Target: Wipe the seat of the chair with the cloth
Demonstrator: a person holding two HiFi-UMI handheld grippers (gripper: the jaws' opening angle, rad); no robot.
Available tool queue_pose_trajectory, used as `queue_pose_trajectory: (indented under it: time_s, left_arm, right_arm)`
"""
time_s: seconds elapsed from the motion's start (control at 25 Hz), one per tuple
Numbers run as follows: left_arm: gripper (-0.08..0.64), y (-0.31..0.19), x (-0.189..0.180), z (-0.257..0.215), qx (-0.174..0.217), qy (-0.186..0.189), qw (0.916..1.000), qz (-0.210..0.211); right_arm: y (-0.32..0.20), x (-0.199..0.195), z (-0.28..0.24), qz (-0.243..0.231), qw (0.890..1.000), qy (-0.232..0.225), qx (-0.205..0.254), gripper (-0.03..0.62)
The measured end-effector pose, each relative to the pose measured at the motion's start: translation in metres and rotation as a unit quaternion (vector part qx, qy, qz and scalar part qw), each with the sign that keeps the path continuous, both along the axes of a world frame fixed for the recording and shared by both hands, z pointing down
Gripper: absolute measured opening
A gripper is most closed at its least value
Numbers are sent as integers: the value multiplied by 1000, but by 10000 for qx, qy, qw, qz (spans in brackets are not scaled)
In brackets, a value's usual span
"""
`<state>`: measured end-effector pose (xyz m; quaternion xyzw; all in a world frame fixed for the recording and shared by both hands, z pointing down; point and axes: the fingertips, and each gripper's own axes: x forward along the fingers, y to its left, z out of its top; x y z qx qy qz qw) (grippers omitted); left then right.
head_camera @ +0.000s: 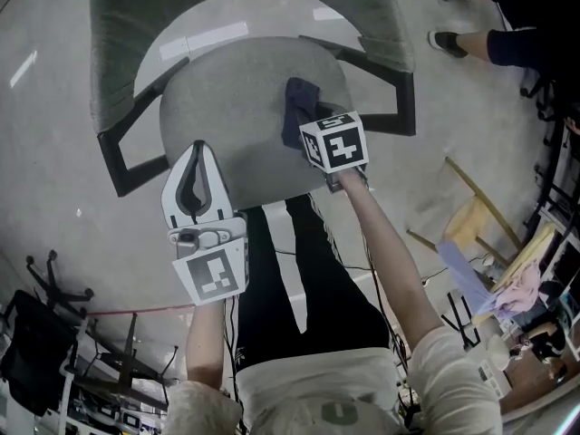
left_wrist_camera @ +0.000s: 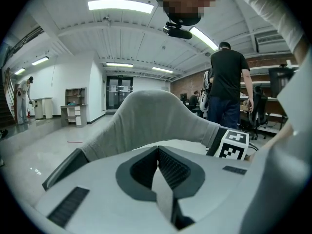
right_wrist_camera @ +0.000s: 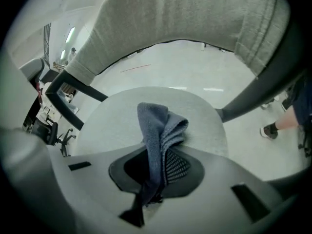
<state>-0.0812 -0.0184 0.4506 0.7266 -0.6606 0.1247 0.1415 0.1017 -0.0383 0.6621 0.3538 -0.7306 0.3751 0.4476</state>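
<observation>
The grey chair's round seat fills the middle of the head view, its backrest curving behind. A dark blue cloth lies bunched on the seat's right half, pinched by my right gripper; in the right gripper view the cloth hangs folded between the jaws above the seat. My left gripper hovers over the seat's front left edge, jaws pressed together with nothing in them. In the left gripper view the left gripper faces the backrest.
Black armrests flank the seat on both sides. A person stands behind the chair, their shoes at the upper right. A wooden frame and clutter lie right; an office chair at the lower left.
</observation>
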Motion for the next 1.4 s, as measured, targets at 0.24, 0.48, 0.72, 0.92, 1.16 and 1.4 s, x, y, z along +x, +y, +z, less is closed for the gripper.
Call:
queue_pose_trajectory:
  time_s: [0.24, 0.48, 0.72, 0.92, 1.16, 1.4]
  left_arm:
    - [15, -5, 9, -1, -6, -7, 10000, 93]
    - [15, -6, 8, 2, -34, 7, 10000, 93]
    - [15, -7, 10, 0, -24, 27, 9999, 137]
    - [15, -7, 5, 0, -15, 10, 9999, 144]
    - [16, 0, -5, 3, 13, -35, 10000, 60]
    - [15, 8, -27, -3, 204, -215, 9995, -149]
  right_arm:
    - [-8, 43, -2, 109, 9989, 424, 148, 49]
    - [-12, 59, -3, -72, 9943, 1020, 290, 49]
    - [-14, 64, -6, -2, 9909, 1313, 305, 49]
    - [-16, 66, -4, -32, 9874, 1537, 374, 49]
    - [-16, 68, -4, 111, 9842, 1722, 391, 50]
    - [-16, 26, -58, 14, 9942, 688, 832, 49]
